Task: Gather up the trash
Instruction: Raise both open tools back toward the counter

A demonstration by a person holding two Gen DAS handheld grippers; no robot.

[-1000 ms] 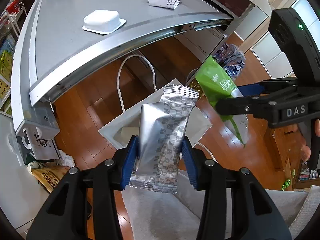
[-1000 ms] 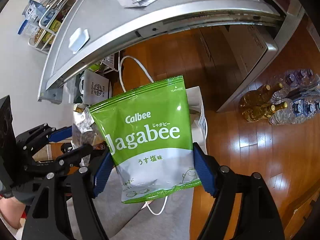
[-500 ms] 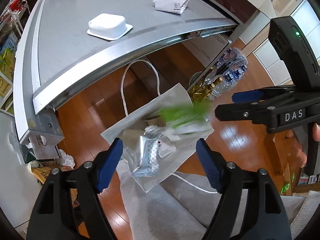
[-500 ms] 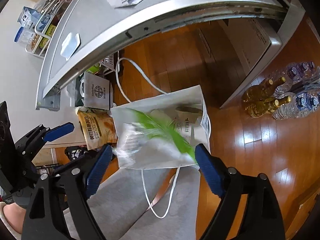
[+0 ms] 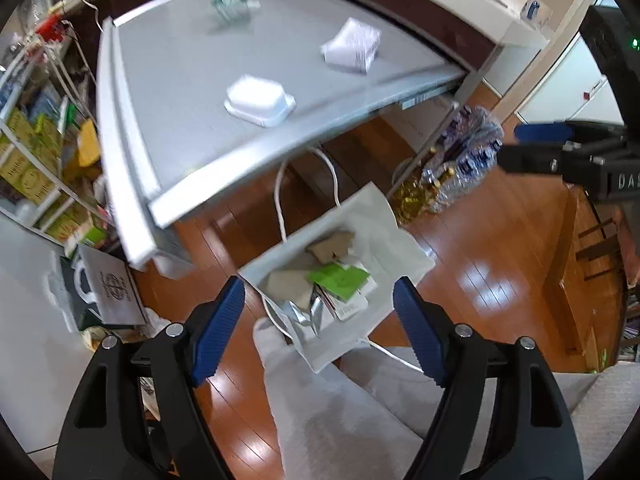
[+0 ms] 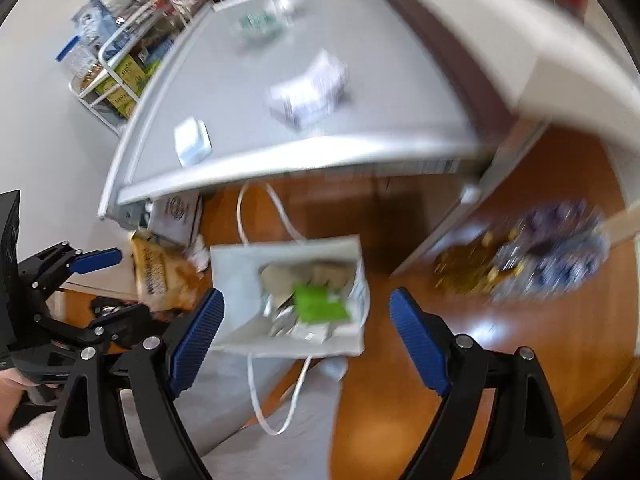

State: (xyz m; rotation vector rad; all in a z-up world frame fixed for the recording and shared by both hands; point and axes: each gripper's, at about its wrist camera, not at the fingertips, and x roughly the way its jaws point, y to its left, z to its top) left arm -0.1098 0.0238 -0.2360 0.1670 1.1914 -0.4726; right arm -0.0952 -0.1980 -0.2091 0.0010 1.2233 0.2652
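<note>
Both claws stand wide and hold nothing; the left claw (image 5: 318, 320) hangs over the white paper bag (image 5: 404, 248) on the floor, and the right claw (image 6: 306, 332) hangs over the same bag (image 6: 236, 276); inside it lie the green snack packet (image 5: 338, 280), a silver wrapper (image 5: 304, 312) and some brownish paper scraps. The trash left to collect sits on the grey table (image 5: 180, 80): a white plastic tray (image 5: 260, 100) near the front edge, a folded printed paper (image 5: 352, 50) further back and to the right, and a greenish wrapper (image 5: 230, 2) at the far end. The step in hand appears to be the reach back up to the table; to do it well, each claw should take a different item, the left likely the tray and the right the paper, the jaws kept wide until they straddle the piece, and the tray taken by its rim, since its body looks broad for the jaws. The left view is the sharper and shows the bag's contents plainly, with the other claw at its right edge; the right view is blurred, yet it alone shows a yellow-brown snack bag (image 6: 158, 272) on the floor just left of the white bag.
</note>
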